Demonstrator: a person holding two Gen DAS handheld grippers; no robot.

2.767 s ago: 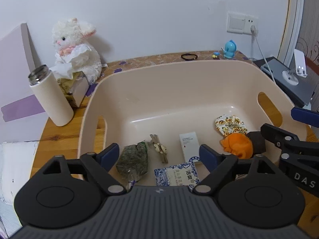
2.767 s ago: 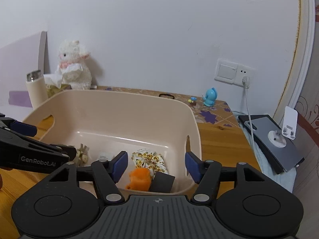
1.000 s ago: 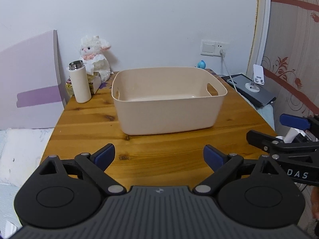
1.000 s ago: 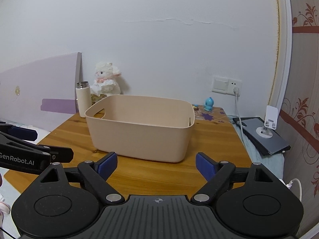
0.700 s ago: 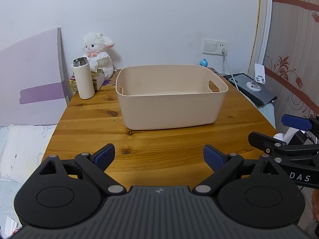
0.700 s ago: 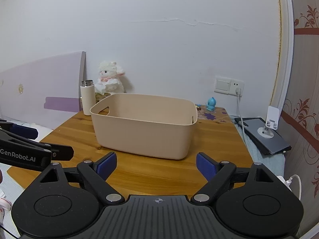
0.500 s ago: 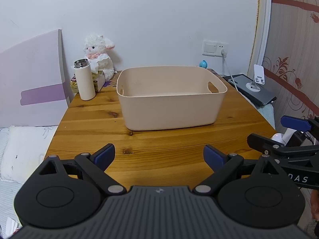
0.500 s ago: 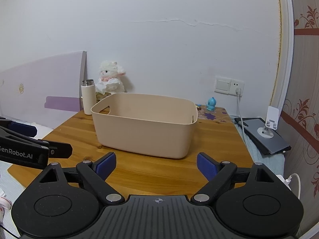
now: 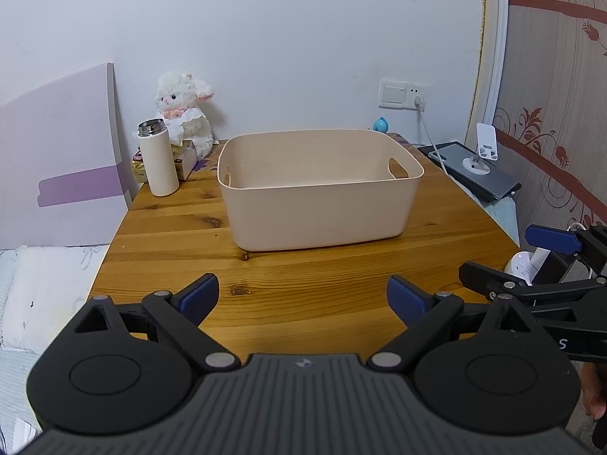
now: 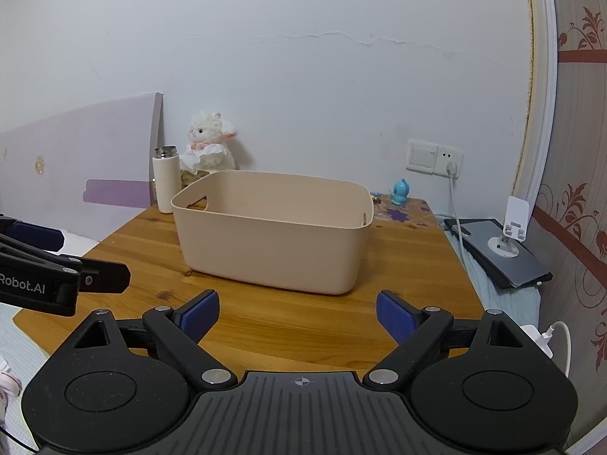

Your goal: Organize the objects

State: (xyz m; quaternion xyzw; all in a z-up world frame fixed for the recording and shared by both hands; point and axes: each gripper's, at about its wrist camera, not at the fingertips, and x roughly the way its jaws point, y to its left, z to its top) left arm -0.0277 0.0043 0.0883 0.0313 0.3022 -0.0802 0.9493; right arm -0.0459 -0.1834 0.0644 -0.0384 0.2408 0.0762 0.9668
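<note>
Both grippers — left gripper point(image 9: 302, 295), right gripper point(image 10: 297, 314) — level, short of the bin point(image 9: 322, 204), fingers wide apart, empty.

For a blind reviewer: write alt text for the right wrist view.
A beige plastic bin stands on a wooden table beyond the open, empty right gripper. A white bottle and plush lamb sit behind it by the wall.
</note>
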